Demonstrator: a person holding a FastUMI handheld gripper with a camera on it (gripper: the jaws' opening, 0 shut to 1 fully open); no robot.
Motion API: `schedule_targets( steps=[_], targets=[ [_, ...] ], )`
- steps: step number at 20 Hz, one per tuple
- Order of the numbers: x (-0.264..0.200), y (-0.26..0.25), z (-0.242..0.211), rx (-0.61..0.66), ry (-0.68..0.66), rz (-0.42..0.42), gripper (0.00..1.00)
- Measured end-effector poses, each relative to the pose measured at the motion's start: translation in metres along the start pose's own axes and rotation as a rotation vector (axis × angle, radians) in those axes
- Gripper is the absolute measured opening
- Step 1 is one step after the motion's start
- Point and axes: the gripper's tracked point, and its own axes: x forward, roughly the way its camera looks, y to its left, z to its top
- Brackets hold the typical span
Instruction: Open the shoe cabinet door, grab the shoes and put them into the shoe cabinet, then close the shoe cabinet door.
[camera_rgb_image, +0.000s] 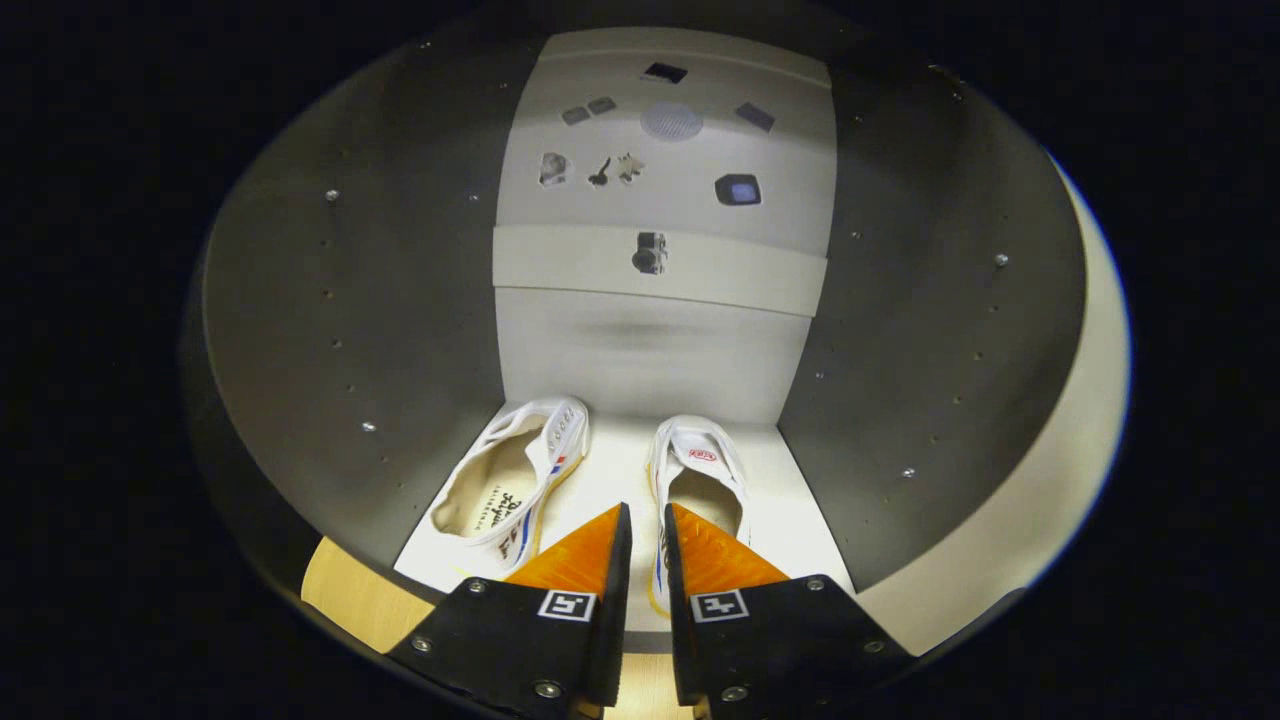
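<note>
Shoes are sitting side by side on the pale floor of the cabinet (905, 330), toes pointing toward the back wall. The left shoe (515, 480) is lying angled, its opening facing up and showing a printed insole, with red and blue stripes along its side. The right shoe (695, 475) is standing straighter, a small red mark on its tongue. Both are white.

The gripper (647, 525) is pointing into the cabinet from the front, its fingers standing close together with only a narrow gap between them. The right finger is overlapping the heel edge of the right shoe; whether the fingers are pinching that edge cannot be told. The left shoe is lying just beside the left finger, seemingly clear of it.

Dark side panels with small holes and screws are rising on both sides of the shoes. Beyond them, the pale back wall (660, 350) is carrying a strip across its width and several small stickers higher up. A light wooden surface (350, 595) is showing below the cabinet's front edge, near the gripper's body.
</note>
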Motion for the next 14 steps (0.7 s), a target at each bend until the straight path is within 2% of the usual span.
schedule_targets(
  steps=[5,10,14],
  targets=[
    [-0.094,0.018,0.007,0.039,-0.090,0.022,0.21],
    [-0.183,0.028,0.003,0.133,-0.165,0.062,0.21],
    [-0.247,0.014,-0.004,0.132,-0.201,0.002,0.21]
  ],
)
